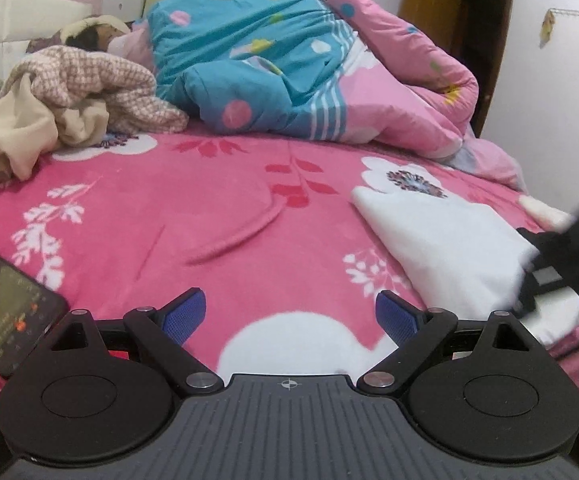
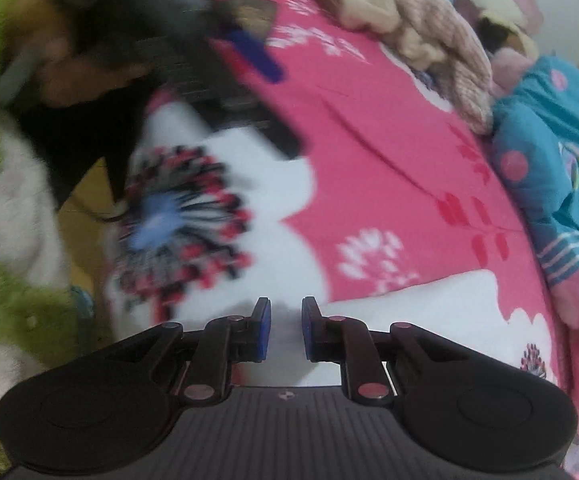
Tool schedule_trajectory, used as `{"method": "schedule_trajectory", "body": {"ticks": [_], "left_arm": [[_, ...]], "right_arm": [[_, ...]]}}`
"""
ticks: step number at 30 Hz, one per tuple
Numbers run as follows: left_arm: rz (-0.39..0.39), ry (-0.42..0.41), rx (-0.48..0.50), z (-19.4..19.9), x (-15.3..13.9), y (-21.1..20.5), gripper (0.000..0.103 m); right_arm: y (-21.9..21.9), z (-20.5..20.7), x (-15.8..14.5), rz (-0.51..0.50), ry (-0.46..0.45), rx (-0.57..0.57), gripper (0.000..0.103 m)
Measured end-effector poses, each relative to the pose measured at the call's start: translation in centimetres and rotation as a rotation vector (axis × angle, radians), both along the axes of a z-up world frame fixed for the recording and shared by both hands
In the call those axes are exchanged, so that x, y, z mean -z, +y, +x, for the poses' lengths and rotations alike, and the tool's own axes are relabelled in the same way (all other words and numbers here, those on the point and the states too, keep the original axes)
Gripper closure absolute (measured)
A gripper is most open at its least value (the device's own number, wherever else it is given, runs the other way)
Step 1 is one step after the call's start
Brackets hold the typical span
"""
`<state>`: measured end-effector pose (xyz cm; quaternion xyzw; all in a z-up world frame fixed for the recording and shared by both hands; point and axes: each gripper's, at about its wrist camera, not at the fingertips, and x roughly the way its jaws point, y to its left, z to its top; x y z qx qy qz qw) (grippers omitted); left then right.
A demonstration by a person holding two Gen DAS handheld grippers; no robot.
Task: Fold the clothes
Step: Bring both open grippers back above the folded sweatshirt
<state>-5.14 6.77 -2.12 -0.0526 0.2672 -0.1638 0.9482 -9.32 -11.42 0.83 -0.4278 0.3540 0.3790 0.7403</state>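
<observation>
On the far left of the left wrist view, a phone (image 1: 7, 308) with a lit screen lies on the bed's pink floral blanket (image 1: 193, 216), just beside the left tool (image 1: 289, 316). Behind it, at the left edge of the bed, a heap of clothes sits crumpled: a beige garment (image 1: 17, 132) with a pink checked garment (image 1: 105, 80) over and behind it. The left tool hovers over the blanket with its blue-padded fingers (image 1: 185, 316) spread wide and nothing between them. Further back, a blue and pink quilt (image 1: 273, 68) is bunched across the bed. To the right, a folded white cloth (image 1: 449, 248) lies flat on the blanket near the bed's right edge. The right tool (image 1: 561, 272) shows there as a dark blur at that cloth's right end; whether it touches the cloth cannot be told from this view.

In the right wrist view, much of the left side is smeared: a green and white fleecy sleeve (image 2: 5, 200) and the left tool (image 2: 249, 56) beside it. The right tool (image 2: 285, 332) points down at white cloth (image 2: 409, 304), its fingers (image 2: 261, 332) drawn close with a narrow gap. White fabric shows in that gap, but a grip cannot be made out. The clothes heap and quilt lie along the top right.
</observation>
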Motion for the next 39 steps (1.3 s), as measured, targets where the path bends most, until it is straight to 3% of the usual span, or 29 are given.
{"method": "schedule_trajectory", "body": {"ticks": [2,7,10,12,15,19,24,25,27,30,33,39], "left_arm": [[0.024,-0.001,0.005,0.7,-0.1,-0.5,0.01],[0.068,0.004,0.015,2.7,-0.7,-2.2,0.011],[0.083,-0.018,0.052,3.5,-1.6,-4.1,0.011],[0.096,-0.022,0.09,4.1,-2.1,-6.0,0.01],[0.104,-0.005,0.154,5.1,-2.4,-9.3,0.01],[0.15,-0.004,0.205,6.1,-2.0,-13.3,0.01],[0.254,0.042,0.216,6.6,0.9,-16.4,0.009],[0.252,0.047,0.214,6.5,1.7,-16.4,0.009],[0.221,0.061,0.196,6.6,2.4,-15.9,0.003],[0.172,0.103,0.191,7.2,2.7,-15.2,0.001],[0.183,0.099,0.193,7.1,2.3,-15.3,0.001],[0.169,0.055,0.154,8.3,-1.0,-15.9,0.007]], "right_arm": [[-0.5,-1.5,-0.1,0.038,0.028,0.006,0.085],[-4.8,-2.6,-2.1,0.185,0.016,0.177,0.085],[-9.4,-1.2,-4.3,0.369,-0.023,0.396,0.084],[-12.8,-0.5,-5.8,0.506,-0.064,0.57,0.077],[-17.0,0.0,-6.5,0.654,-0.131,0.788,0.075],[-19.8,0.5,-5.4,0.737,-0.184,0.933,0.075],[-21.3,1.9,-1.5,0.716,-0.155,1.024,0.076],[-21.5,2.2,-0.1,0.688,-0.125,1.043,0.077],[-22.0,1.5,1.7,0.719,-0.149,1.022,0.078],[-22.6,1.5,1.4,0.739,-0.13,1.03,0.078],[-22.3,1.8,0.6,0.695,-0.12,1.029,0.078],[-21.8,3.1,-3.0,0.718,-0.21,1.01,0.078]]}}
